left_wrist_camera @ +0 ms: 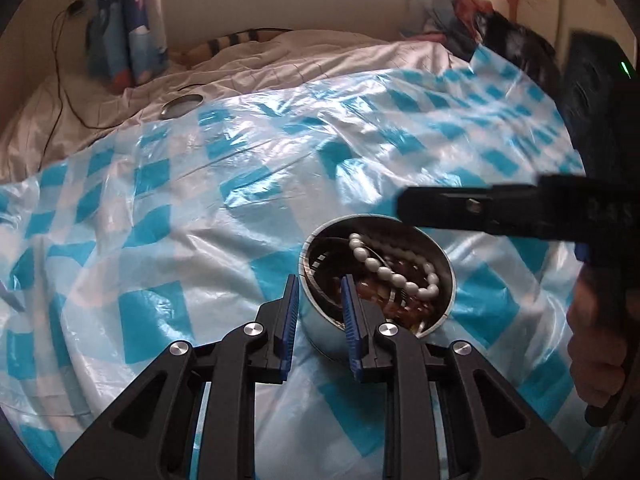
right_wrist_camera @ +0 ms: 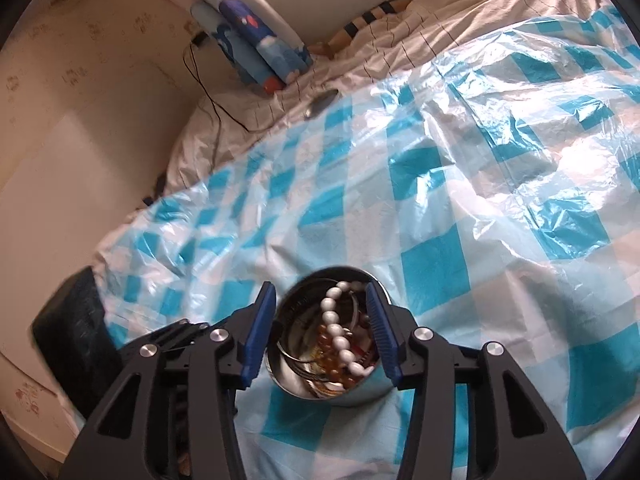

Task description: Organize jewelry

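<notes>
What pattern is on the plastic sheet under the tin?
The plastic sheet has a blue-and-white check, clearest in the right wrist view.

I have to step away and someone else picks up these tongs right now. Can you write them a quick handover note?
Left tongs: open, holding nothing, one finger over the tin, the other outside its wall.
Right tongs: open, straddling the tin, pads not pressing on it.
The tin stands upright on the checked sheet, uncovered. Inside: white beads, amber beads and bangles, all tangled.
A round lid lies far off near the sheet's back edge.
Done: no jewelry visible outside the tin.
Left: probably fetch the lid and close the tin.
</notes>
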Tool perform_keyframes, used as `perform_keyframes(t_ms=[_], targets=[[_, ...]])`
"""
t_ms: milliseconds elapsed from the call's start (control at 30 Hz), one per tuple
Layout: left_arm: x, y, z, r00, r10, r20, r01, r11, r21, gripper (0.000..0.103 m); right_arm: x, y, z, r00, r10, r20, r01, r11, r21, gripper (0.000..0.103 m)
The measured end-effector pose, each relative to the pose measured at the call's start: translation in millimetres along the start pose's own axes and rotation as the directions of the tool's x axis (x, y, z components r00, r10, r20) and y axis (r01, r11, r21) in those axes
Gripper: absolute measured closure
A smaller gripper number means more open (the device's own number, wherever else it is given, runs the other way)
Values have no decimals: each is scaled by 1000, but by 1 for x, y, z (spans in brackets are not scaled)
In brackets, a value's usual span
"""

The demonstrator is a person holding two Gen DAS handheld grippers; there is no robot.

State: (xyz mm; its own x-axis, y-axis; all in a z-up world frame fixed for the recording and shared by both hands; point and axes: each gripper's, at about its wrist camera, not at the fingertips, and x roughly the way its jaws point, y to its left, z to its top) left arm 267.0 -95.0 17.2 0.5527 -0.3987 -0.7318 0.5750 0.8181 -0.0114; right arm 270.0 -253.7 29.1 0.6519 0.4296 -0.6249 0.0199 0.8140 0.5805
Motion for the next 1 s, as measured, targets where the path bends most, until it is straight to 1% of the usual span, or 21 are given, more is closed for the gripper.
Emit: perform_keyframes(t_ms=[33,133,233,267,300,333,367,400,433,467,533,567,600,633,700,733,833,900,1000], targets=[[-1,-1,0,1000,-3,5,3,1000,-5,84,-1,-1,0,1000,1,3,-1,1000,5,56],[-10,7,-1,1000,-5,30,7,998,-60,83,-12,-2,5,999,0,35,0,1000,13,56],[-34,19,-6,998,-19,64,26,993,-117,82,-27,-1,8,998,7,60,-8,1000,17,55],[-41,21,-10,997,-21,70,29,992,-126,81,-35,0,7,998,5,69,-6,1000,12,53],[-50,21,-16,997,-23,76,33,990,-134,79,-41,1,5,997,1,73,-2,1000,8,49],[-57,21,-22,997,-27,77,37,989,-140,77,-46,2,2,997,-5,75,5,1000,4,48],[-66,20,-33,996,-36,76,47,988,-149,72,-52,4,-2,998,-10,68,10,1000,-5,48],[-73,18,-45,996,-45,73,56,986,-155,68,-57,5,-8,998,-15,58,15,1000,-13,48],[-79,16,-57,996,-53,68,63,986,-157,68,-65,4,-20,999,-26,47,27,999,-22,48],[-84,12,-73,997,-58,55,66,985,-162,68,-70,2,-30,999,-38,37,39,999,-31,45],[-91,5,-96,997,-68,27,72,980,-184,68,-77,-1,-57,996,-85,4,85,995,-61,43],[-94,3,-104,997,-73,21,76,978,-193,68,-80,-3,-74,992,-127,-21,125,989,-82,43],[-99,-2,-109,997,-79,25,82,976,-202,67,-84,-6,-90,985,-165,-39,161,982,-95,43],[-105,-8,-114,995,-91,37,97,974,-205,67,-88,-7,-102,981,-187,-52,181,978,-99,43],[-110,-20,-118,993,-111,48,118,975,-189,65,-94,-5,-116,980,-192,-53,185,975,-120,43],[-111,-29,-120,992,-116,43,122,979,-166,65,-96,0,-121,978,-206,-42,198,969,-147,43],[-103,-49,-126,994,-112,-2,111,990,-89,65,-91,8,-132,969,-245,-39,232,949,-213,44],[-99,-57,-129,992,-124,-28,122,991,-59,65,-79,10,-138,965,-252,-67,230,944,-237,50],[-98,-67,-135,989,-136,-51,135,991,-28,65,-71,9,-142,956,-285,-65,259,929,-263,53]])
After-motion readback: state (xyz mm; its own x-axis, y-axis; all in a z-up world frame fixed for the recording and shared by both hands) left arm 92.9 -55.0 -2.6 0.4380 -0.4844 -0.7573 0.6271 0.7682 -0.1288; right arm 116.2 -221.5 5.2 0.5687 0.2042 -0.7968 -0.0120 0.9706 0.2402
